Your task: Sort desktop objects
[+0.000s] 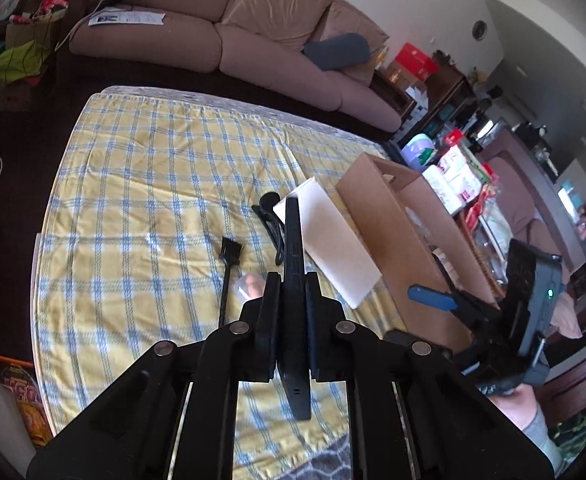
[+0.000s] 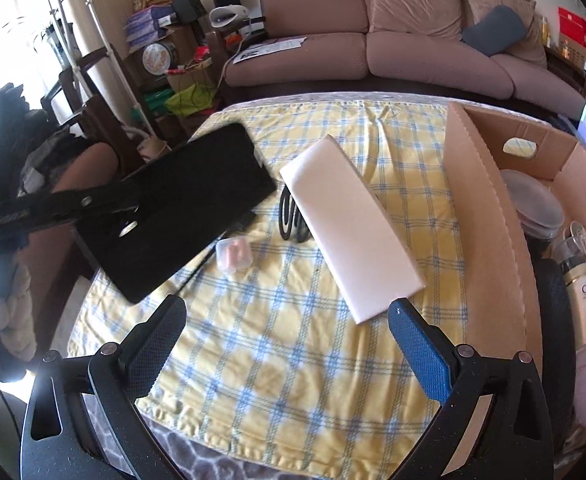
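Now | left gripper clamps black tablet edge-on, lengthwise | right gripper agape

A table draped in a yellow-and-blue checked cloth is carrying everything. A long white box is lying at its middle. Left of that box a small clear case and a black brush are resting; behind it black cable is sitting; right of it a cardboard box is standing.

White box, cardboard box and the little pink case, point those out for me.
White box (image 2: 349,224), right wrist view, middle of its top face.
Cardboard box (image 2: 481,208), right wrist view, its near side wall.
Pink case (image 2: 233,255), right wrist view, centre of its clear lid.
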`<state>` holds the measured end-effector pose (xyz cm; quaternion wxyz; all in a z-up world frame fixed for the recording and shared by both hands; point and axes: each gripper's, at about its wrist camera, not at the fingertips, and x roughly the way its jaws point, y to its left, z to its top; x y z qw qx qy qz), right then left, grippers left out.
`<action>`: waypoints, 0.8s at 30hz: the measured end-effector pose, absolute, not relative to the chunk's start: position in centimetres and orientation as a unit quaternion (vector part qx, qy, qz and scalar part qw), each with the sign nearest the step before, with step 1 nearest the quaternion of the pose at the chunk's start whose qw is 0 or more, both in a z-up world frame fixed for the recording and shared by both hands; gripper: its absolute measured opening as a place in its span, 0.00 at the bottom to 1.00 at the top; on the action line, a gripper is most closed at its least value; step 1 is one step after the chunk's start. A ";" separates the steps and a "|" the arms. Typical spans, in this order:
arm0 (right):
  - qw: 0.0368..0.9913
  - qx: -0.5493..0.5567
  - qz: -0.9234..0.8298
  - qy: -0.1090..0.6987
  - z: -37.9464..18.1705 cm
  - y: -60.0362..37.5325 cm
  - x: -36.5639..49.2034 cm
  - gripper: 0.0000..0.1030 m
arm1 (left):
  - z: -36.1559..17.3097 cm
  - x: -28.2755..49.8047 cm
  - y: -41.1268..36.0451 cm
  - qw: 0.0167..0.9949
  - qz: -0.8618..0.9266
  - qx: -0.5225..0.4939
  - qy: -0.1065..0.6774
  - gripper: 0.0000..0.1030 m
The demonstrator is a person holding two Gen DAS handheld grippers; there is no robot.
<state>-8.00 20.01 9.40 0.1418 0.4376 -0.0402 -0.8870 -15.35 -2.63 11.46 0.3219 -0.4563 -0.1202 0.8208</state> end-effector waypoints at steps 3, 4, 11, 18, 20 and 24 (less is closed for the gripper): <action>0.140 0.438 -0.887 -0.036 9.5 19.9 -7.7 0.99 | 10.6 -14.4 -2.8 0.325 0.813 -0.467 -0.120 0.10; 0.138 0.439 -0.887 -0.037 9.5 19.9 -7.7 0.99 | 10.2 -14.2 -2.7 0.326 0.810 -0.471 -0.121 0.10; 0.122 0.451 -0.883 -0.053 9.5 21.2 -7.8 0.99 | 9.9 -11.7 0.4 0.337 0.813 -0.471 -0.050 0.10; 0.161 0.459 -0.873 -0.030 9.6 19.9 -6.8 0.99 | 8.2 -11.3 1.9 0.351 0.789 -0.497 -0.087 0.11; 0.190 0.458 -0.868 -0.032 9.6 19.1 -6.0 0.99 | 7.8 -11.5 1.9 0.354 0.780 -0.505 -0.105 0.11; 0.240 0.457 -0.856 -0.021 9.6 17.0 -3.9 0.99 | 7.1 -12.1 2.2 0.364 0.760 -0.519 -0.144 0.11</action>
